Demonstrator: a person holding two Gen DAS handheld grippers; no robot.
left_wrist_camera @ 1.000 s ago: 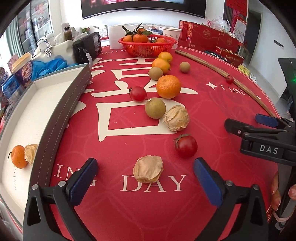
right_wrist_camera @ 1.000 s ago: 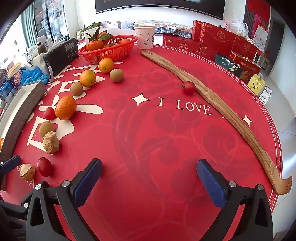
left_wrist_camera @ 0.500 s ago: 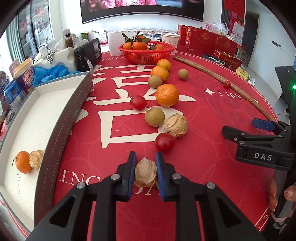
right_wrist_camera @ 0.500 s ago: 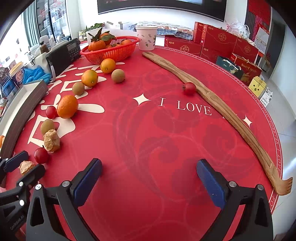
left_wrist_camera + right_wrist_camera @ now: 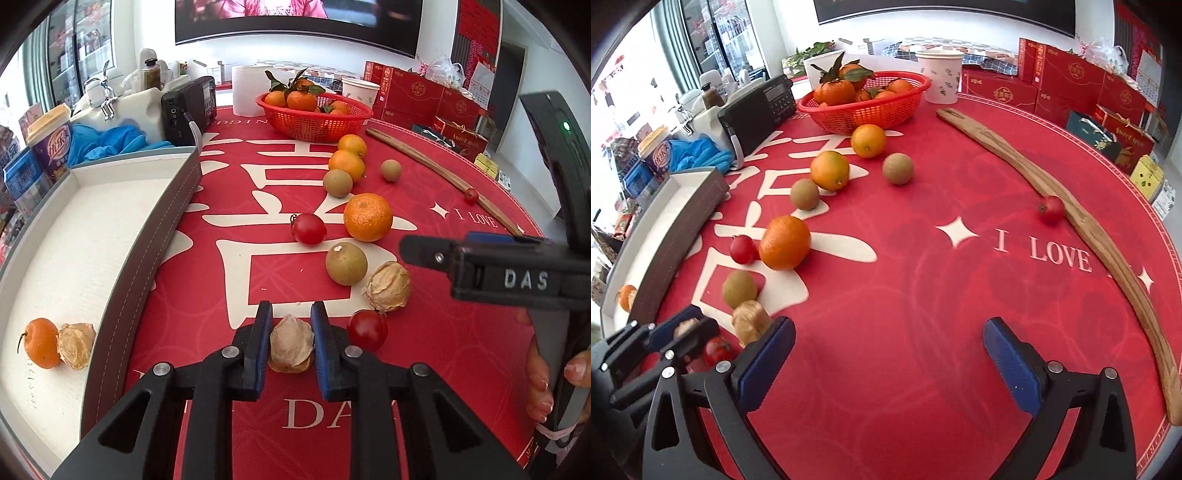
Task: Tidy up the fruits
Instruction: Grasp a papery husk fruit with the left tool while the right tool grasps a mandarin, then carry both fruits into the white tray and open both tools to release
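Observation:
My left gripper (image 5: 291,338) is shut on a papery husk fruit (image 5: 291,346) just above the red tablecloth. A cherry tomato (image 5: 367,329), a second husk fruit (image 5: 388,286) and a brown kiwi (image 5: 346,263) lie just right of it. The grey-walled white tray (image 5: 162,236) at left holds a small orange (image 5: 41,343) and a husk fruit (image 5: 77,345). My right gripper (image 5: 888,354) is open and empty over bare cloth; it shows in the left wrist view (image 5: 480,258). The left gripper also shows in the right wrist view (image 5: 677,332).
A line of oranges (image 5: 785,242), kiwis (image 5: 804,194) and a tomato (image 5: 742,249) runs back to a red basket (image 5: 864,107) of tangerines. A long wooden stick (image 5: 1108,254) with a tomato (image 5: 1051,209) beside it lies right. A radio (image 5: 190,109), gloves and boxes stand behind.
My left gripper moved forward over the husk fruit, closed on it and lifted it slightly. My right gripper moved a little closer to the fruit line and stayed open.

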